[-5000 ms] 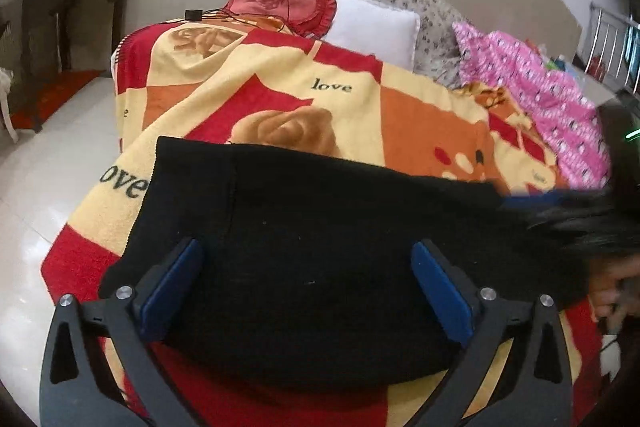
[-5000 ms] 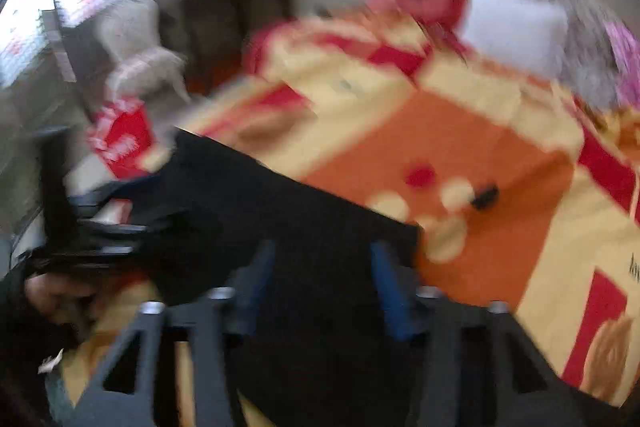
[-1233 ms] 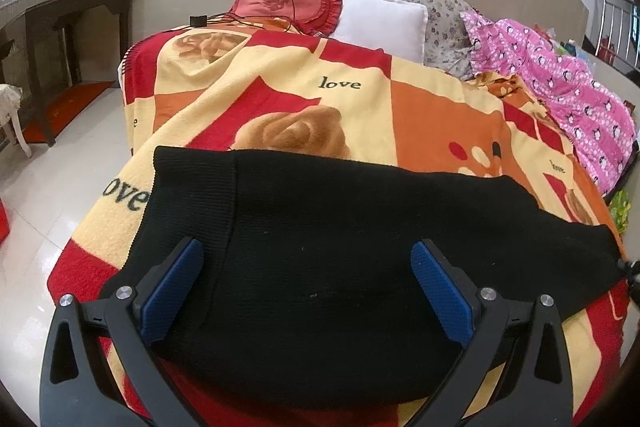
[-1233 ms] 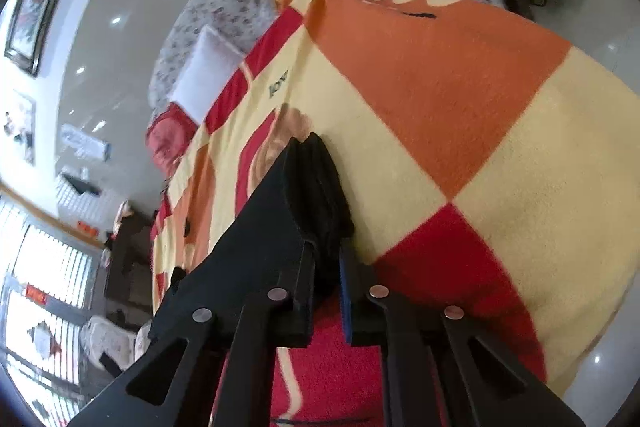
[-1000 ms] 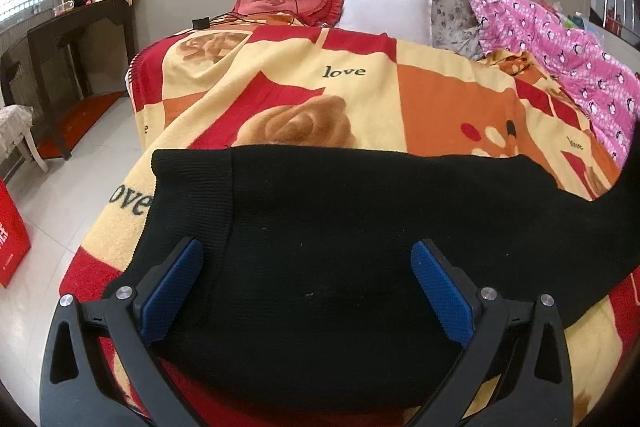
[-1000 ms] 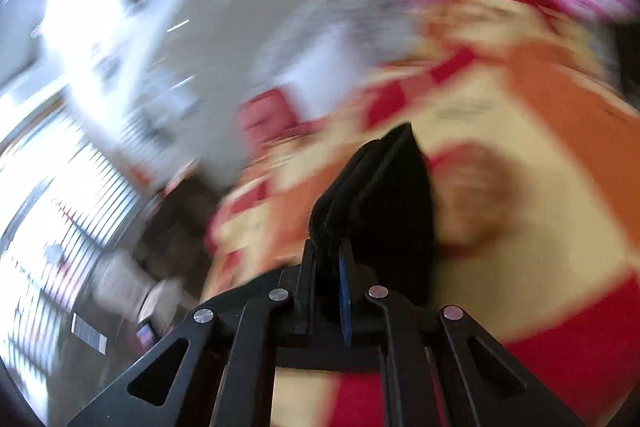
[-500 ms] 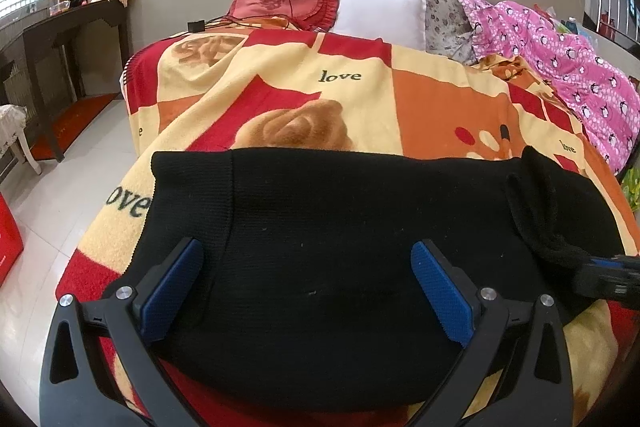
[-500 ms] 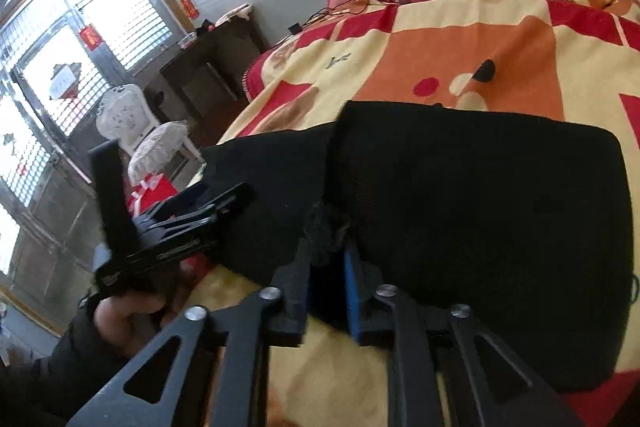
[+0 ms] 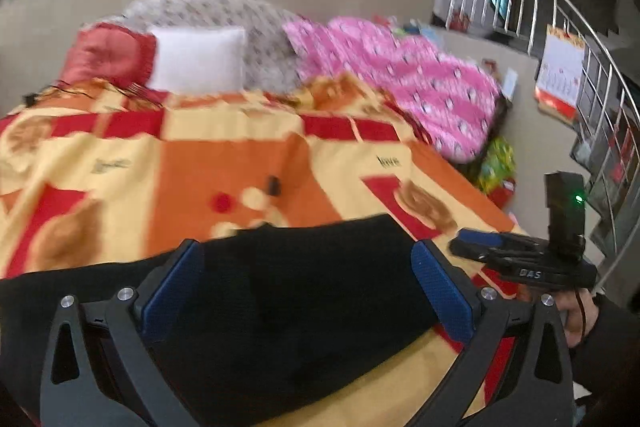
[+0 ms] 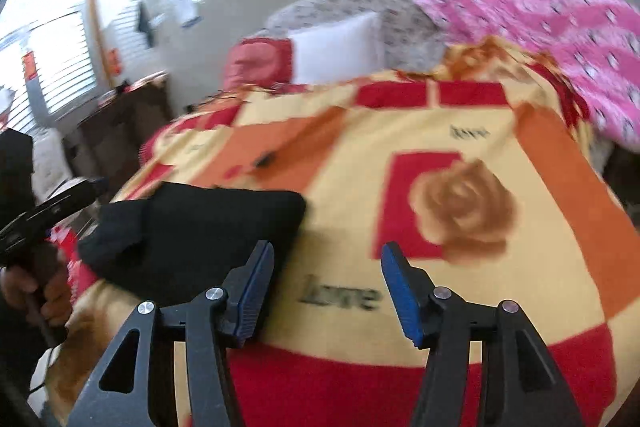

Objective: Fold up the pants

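We see the black knit pants (image 10: 192, 227) lying folded over on the near part of the bed's red, orange and cream rose-patterned blanket (image 10: 460, 131), their right-hand fold edge straight and their near edge close to the blanket's front drop. Beyond and to the right of that fold edge the blanket lies bare and wide as far as the white square pillow (image 10: 340, 47) and the pink printed quilt (image 10: 560, 39). Our right gripper (image 10: 326, 291) hangs just off the pants' near right corner; its fingers have just been opening and now stand released, with only blanket between the blue pads (image 10: 400, 291). In the left wrist view the left gripper (image 9: 308, 291) has its fingers spread wide over the black cloth, not pressing on it, and the right gripper (image 9: 480, 247) shows at the right, off the pants' edge, with a hand (image 9: 576, 311) behind it. Half a second ago the right fingers were pinched on a bunched hem of the pants; that hem now lies down flat on the rest. The left wrist view has swung rightward since then, bringing the metal stair railing (image 9: 560, 27) into sight.
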A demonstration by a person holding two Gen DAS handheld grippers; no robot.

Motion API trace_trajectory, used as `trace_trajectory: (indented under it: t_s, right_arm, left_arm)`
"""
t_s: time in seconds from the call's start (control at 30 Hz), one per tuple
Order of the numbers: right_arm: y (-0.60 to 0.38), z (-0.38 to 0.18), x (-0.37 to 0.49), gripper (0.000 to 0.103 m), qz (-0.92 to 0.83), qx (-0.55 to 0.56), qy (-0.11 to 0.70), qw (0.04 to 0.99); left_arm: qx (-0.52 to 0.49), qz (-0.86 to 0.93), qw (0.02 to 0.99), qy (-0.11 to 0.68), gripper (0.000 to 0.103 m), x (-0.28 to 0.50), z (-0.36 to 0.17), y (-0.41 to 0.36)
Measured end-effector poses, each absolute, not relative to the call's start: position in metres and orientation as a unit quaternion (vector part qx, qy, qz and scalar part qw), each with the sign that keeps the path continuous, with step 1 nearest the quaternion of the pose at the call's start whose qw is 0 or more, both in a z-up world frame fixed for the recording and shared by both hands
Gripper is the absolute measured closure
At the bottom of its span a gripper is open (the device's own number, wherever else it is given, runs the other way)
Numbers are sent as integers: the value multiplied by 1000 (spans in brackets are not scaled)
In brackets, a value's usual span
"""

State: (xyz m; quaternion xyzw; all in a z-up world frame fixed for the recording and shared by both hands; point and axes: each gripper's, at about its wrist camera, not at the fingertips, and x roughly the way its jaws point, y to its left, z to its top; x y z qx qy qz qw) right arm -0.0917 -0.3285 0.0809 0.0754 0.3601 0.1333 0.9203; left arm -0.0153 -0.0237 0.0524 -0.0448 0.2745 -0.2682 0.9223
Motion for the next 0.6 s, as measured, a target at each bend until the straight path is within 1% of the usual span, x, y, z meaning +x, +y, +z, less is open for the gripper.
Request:
trace_trajectory:
  t_s: [0.03,0.07,0.2,0.23,0.3,0.37,0.4,0.5,0.53,0.57,0.6]
  right_arm:
    - [-336,73,-84,45,125,100,383,910]
    - [-343,70,-80,45,115,118,389,907]
    - [-361,61,-74,45,96,171,397,897]
    - [-362,58,-74,45,97,178,397,895]
    - [-364,58,-73,45,97,183,396,895]
    - [-359,63,-75,45,102,173,388,899]
    - [-355,66,-75,45,104,163,384,903]
    - [-335,88,-82,45,133,129,353,917]
    - [-328,93,-82,46,140,118,344,921]
    - [-322,99,-80,48,149,106,337,924]
    - [-312,104,-77,54,166,92,330,925]
  left_arm:
    - [-52,-274,916,286,0,-7,48,-32]
    - [-58,-277,914,291,0,-3,46,-34]
    - [-108,-272,909,297,0,9,36,-27]
    - [-115,-270,908,298,1,9,34,-25]
    - [-133,-266,907,298,18,12,33,-18]
    - [-143,-254,908,299,54,13,32,-14]
    - [-151,-252,912,286,60,11,34,-10]
    - [-155,-278,918,236,60,-3,48,-6]
    - [-151,-286,917,235,60,-3,51,-10]
    - [-148,-288,915,241,60,-1,50,-13]
    - [-142,-283,914,252,60,4,46,-17]
